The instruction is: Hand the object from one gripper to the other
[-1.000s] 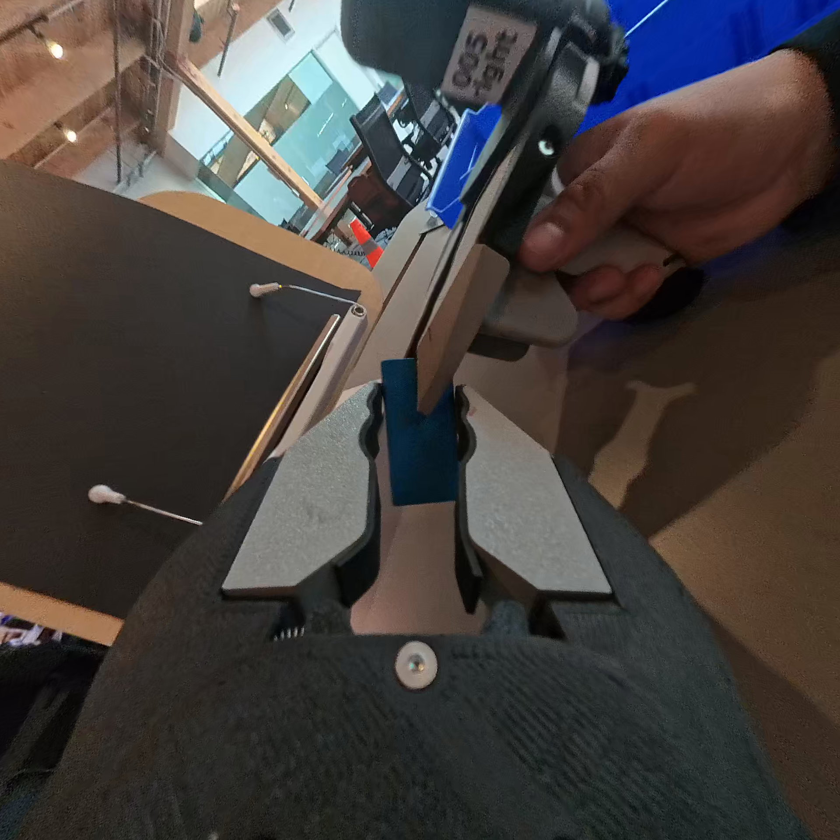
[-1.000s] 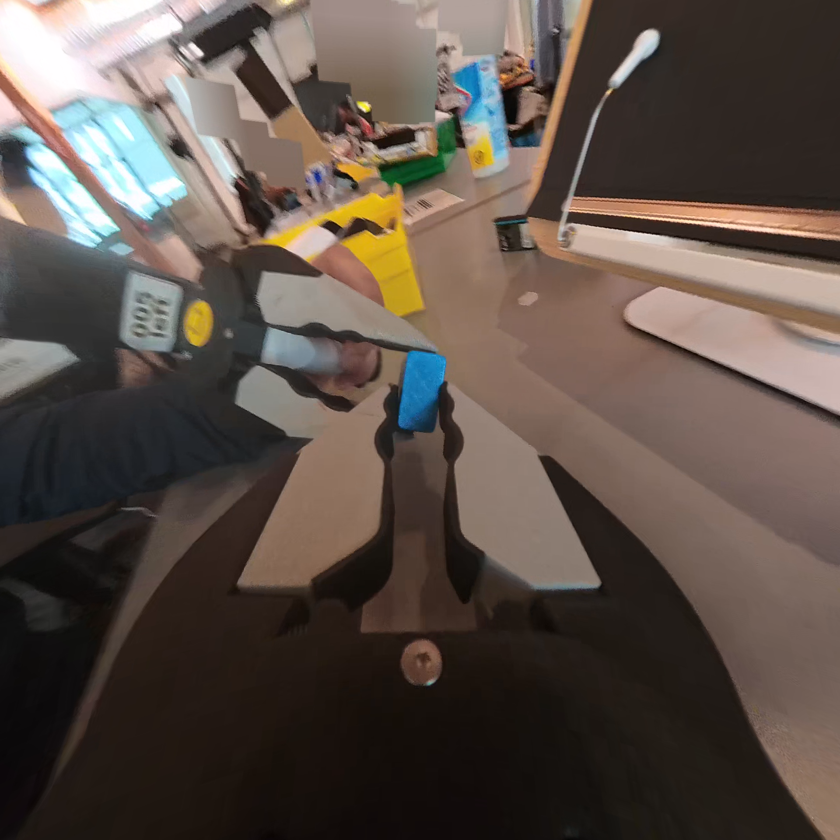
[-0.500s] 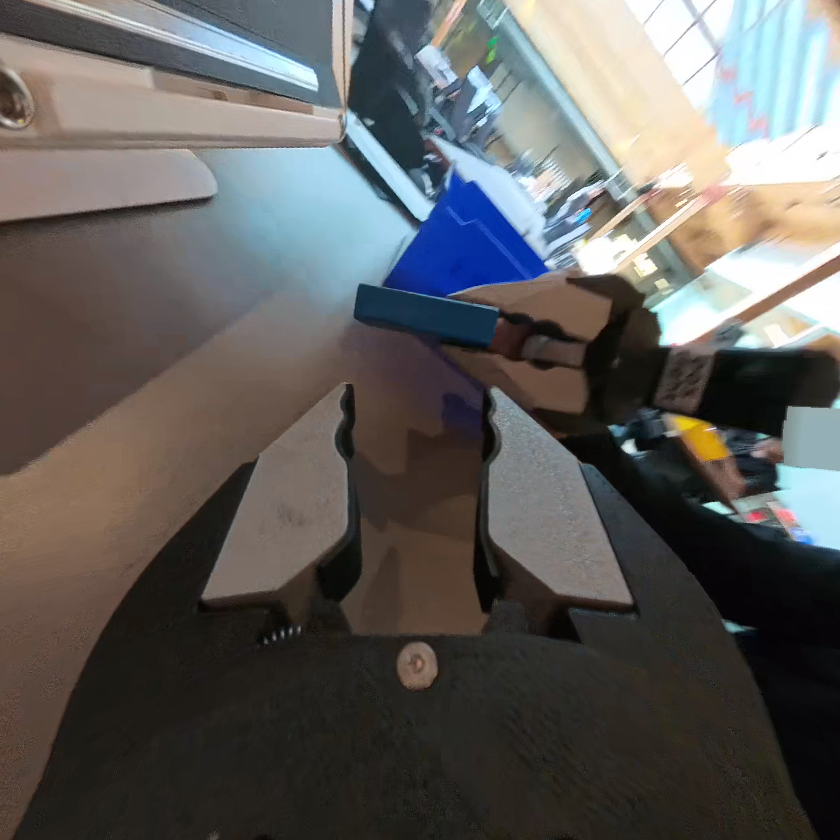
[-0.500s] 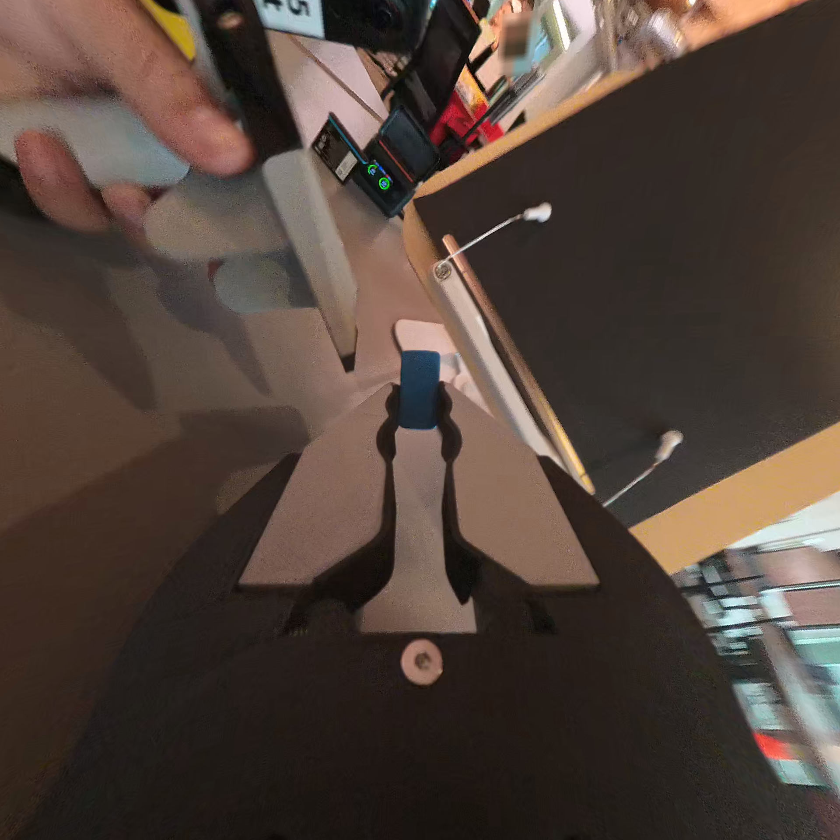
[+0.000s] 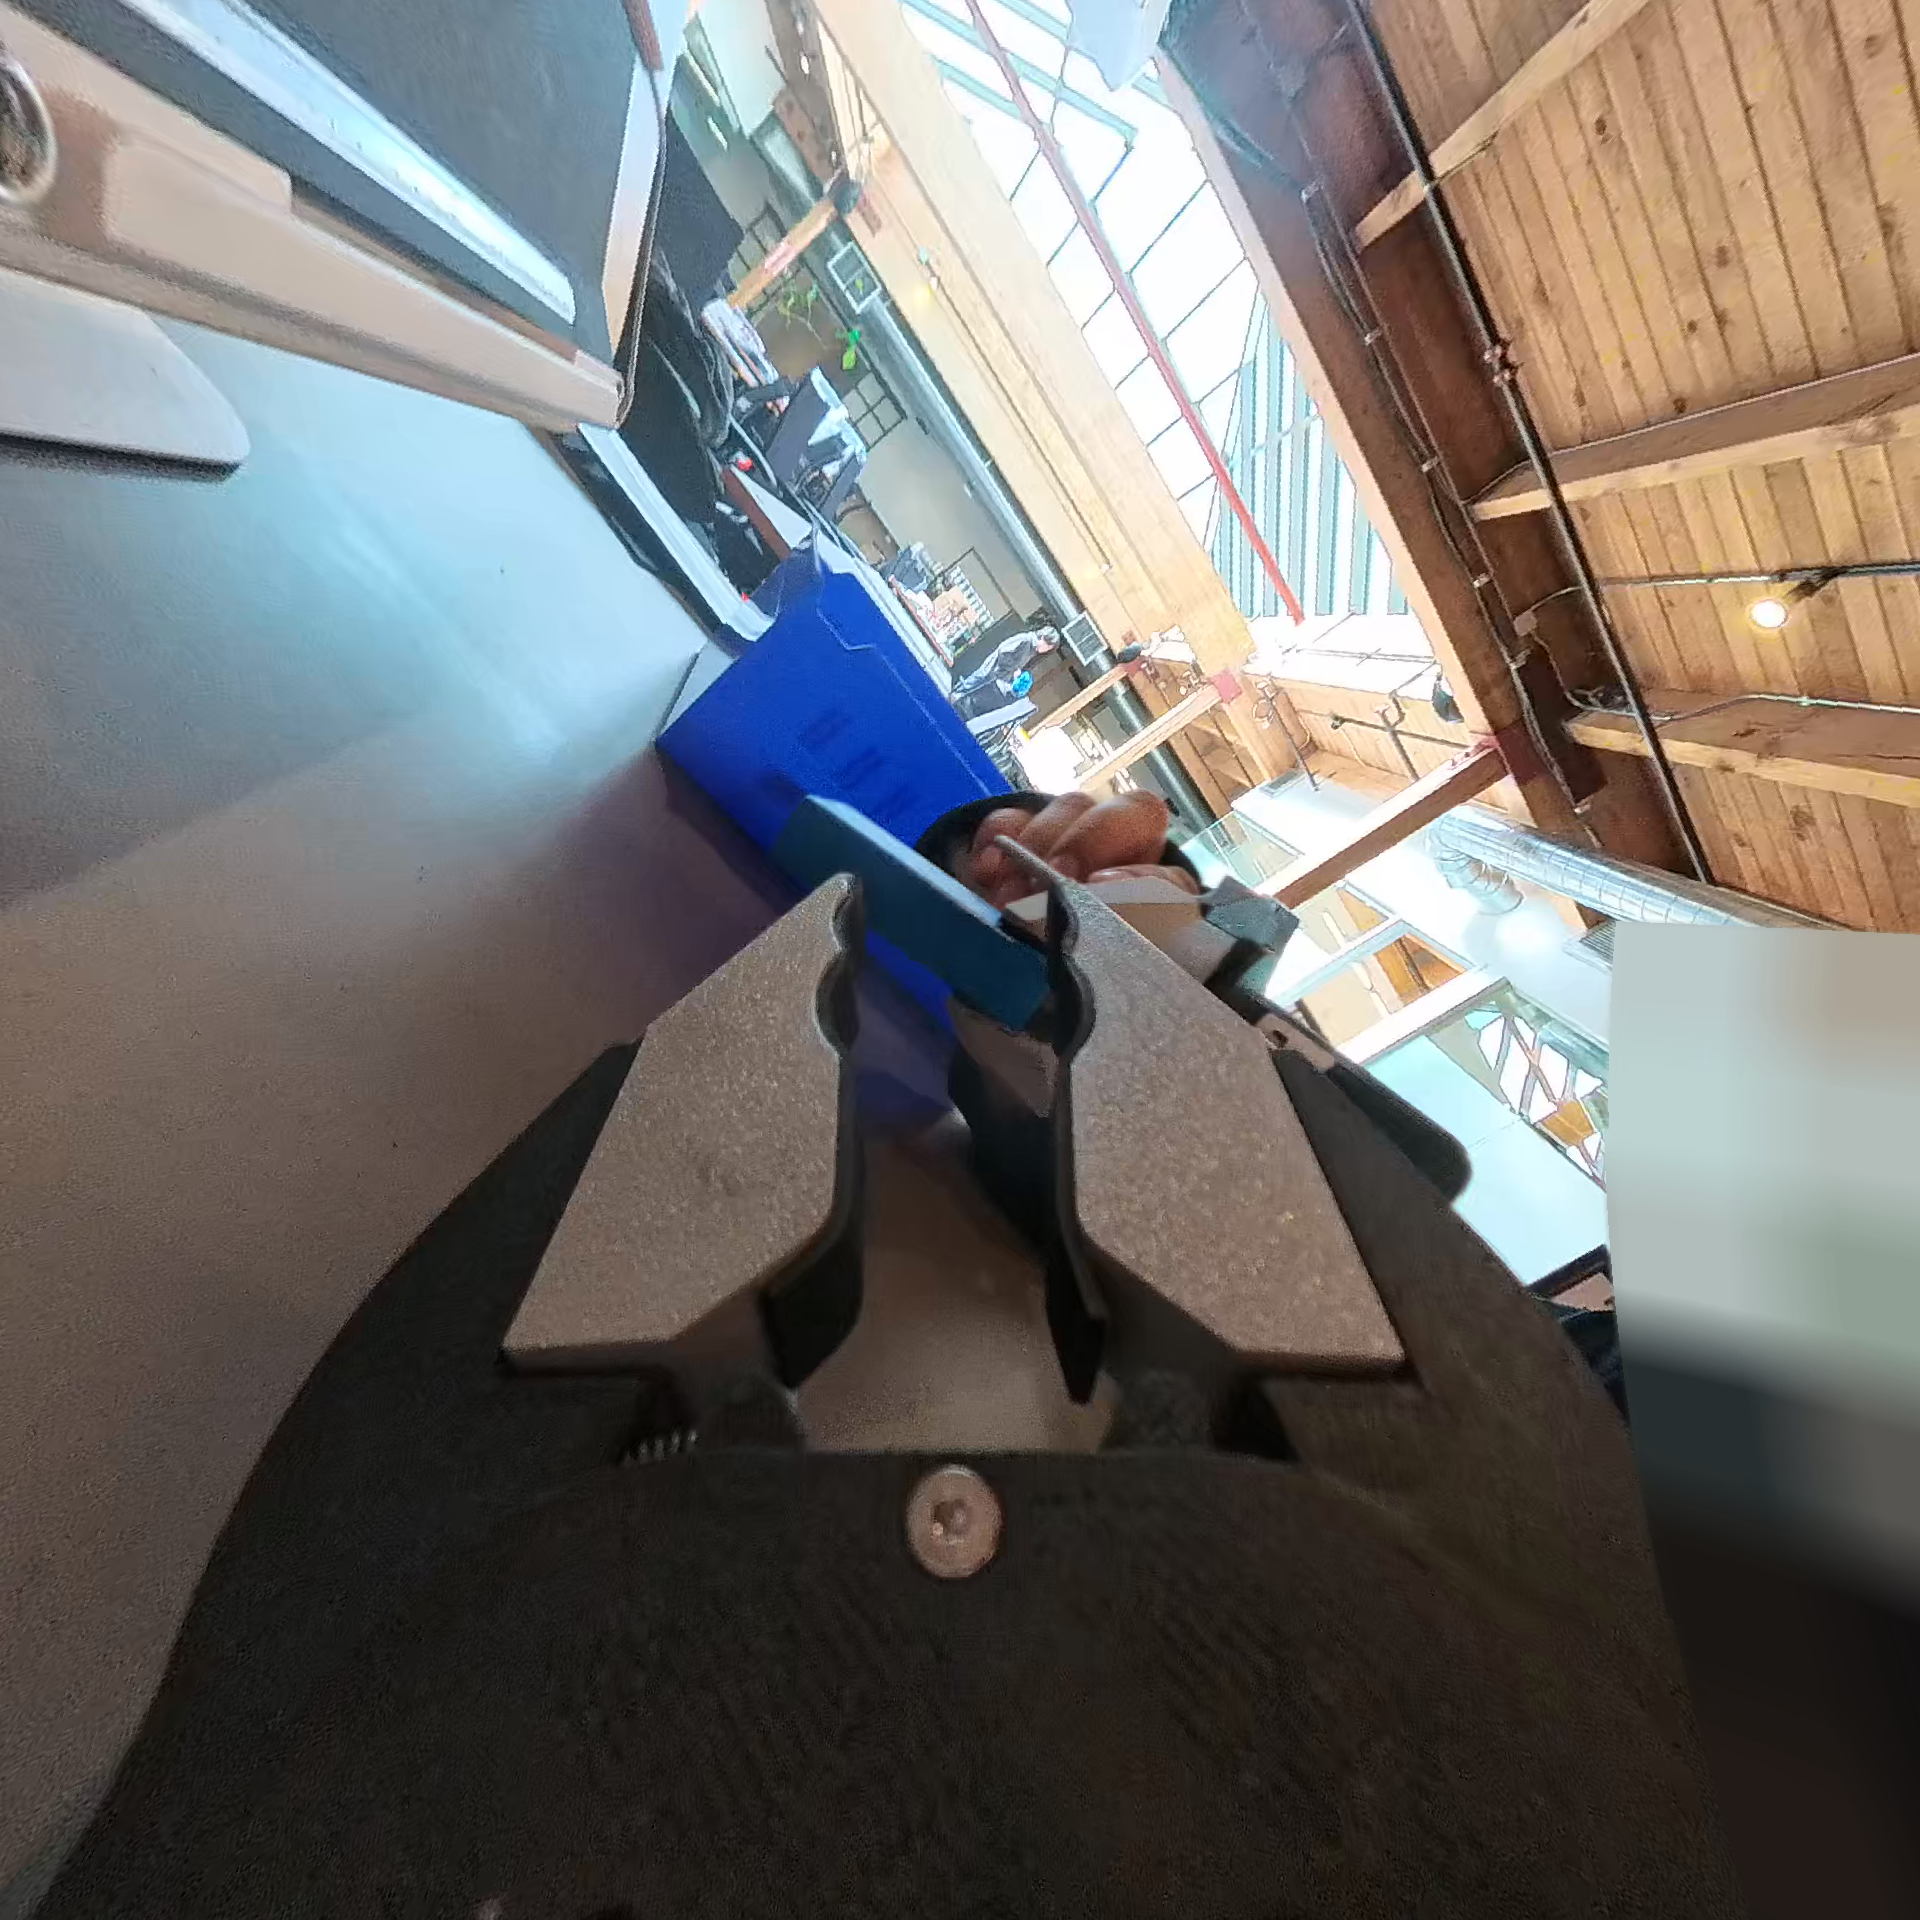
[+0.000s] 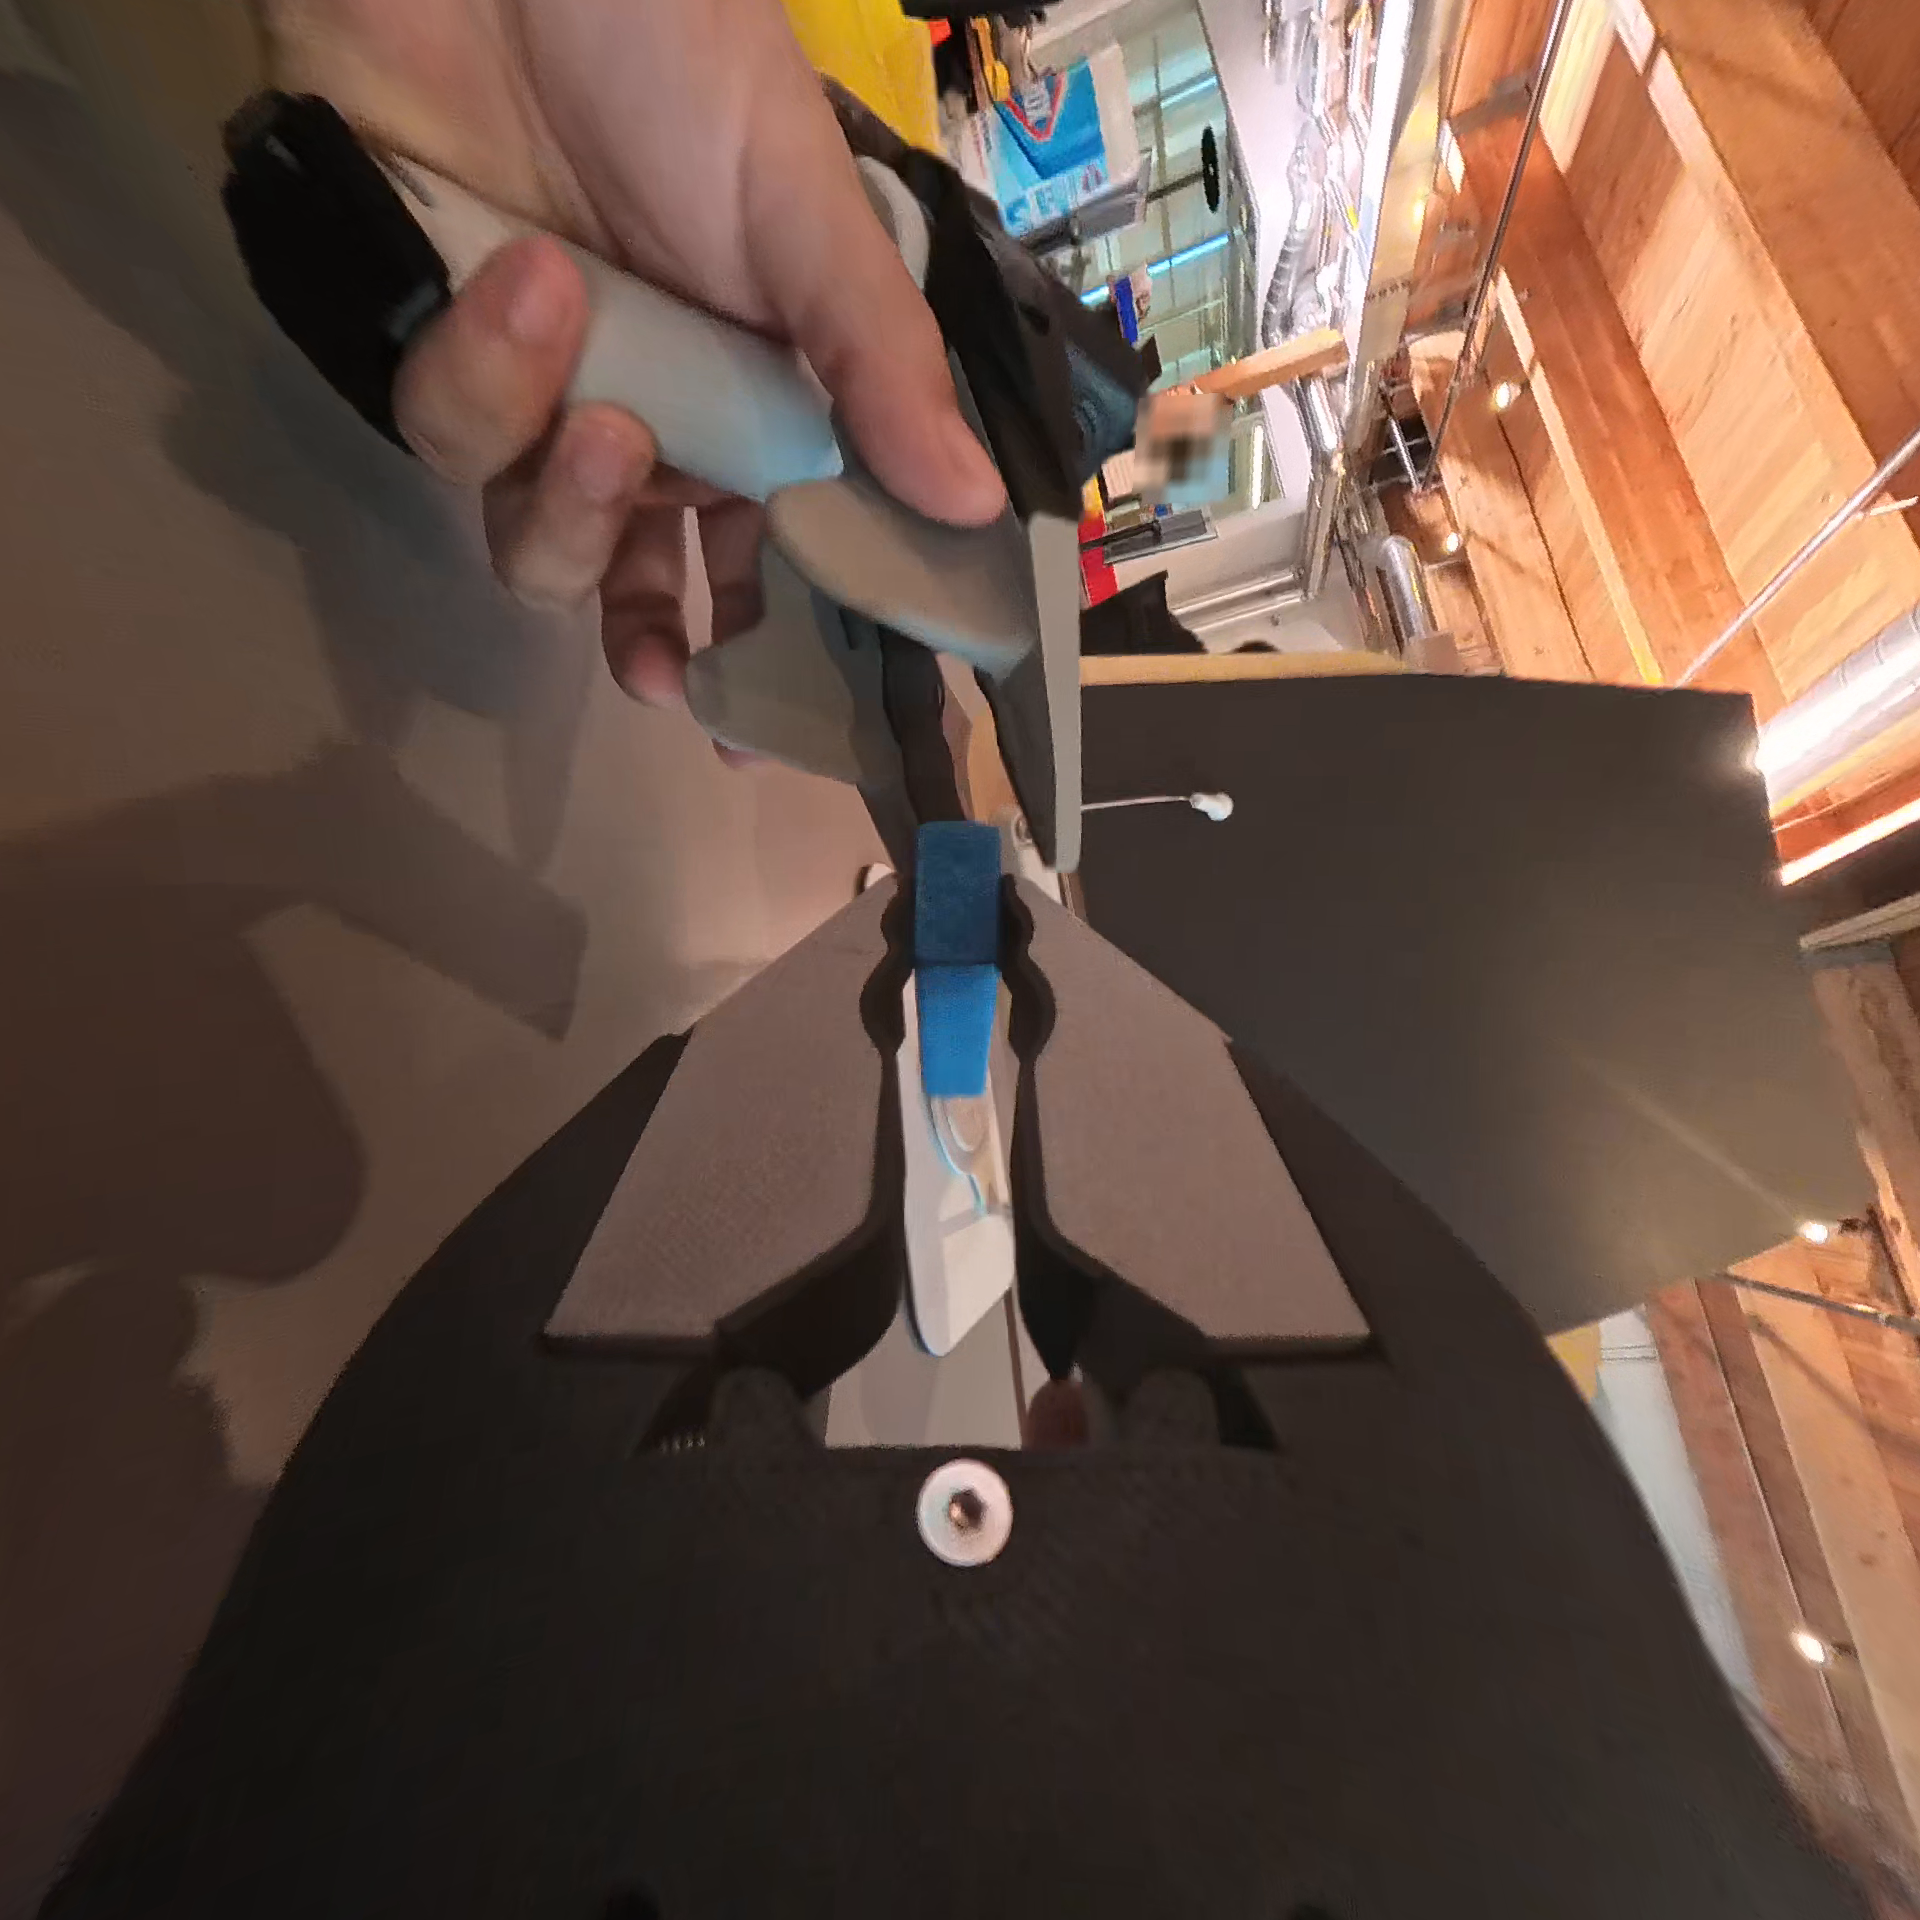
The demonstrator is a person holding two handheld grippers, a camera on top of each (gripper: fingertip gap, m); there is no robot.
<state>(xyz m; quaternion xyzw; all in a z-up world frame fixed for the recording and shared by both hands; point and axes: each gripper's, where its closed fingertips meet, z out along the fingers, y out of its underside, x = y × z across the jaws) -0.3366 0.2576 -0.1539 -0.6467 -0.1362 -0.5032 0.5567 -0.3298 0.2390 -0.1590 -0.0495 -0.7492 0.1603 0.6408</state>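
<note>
Blue block point(image 6: 954, 914), small, rigid and probably light, sits pinched in the right tongs point(image 6: 954, 930); the spread left tongs point(image 5: 954, 951) should take its free far end.

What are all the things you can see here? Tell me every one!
blue block: one, blue, pinched at the tips of the right hand-held gripper.
blue bin: one, bright blue, on the table behind the block in the left wrist view.
black board: one, black with a wooden edge, standing on the table.
white-tipped pin: one seen clearly, sticking out from the board.
table: one, grey, under everything.
wooden ceiling: brown planks and beams, overhead.
person's hands: two, each holding a gripper handle.
left hand-held gripper: one, grey fingers, open around the block's free end.
right hand-held gripper: one, grey fingers, shut on the block.
</note>
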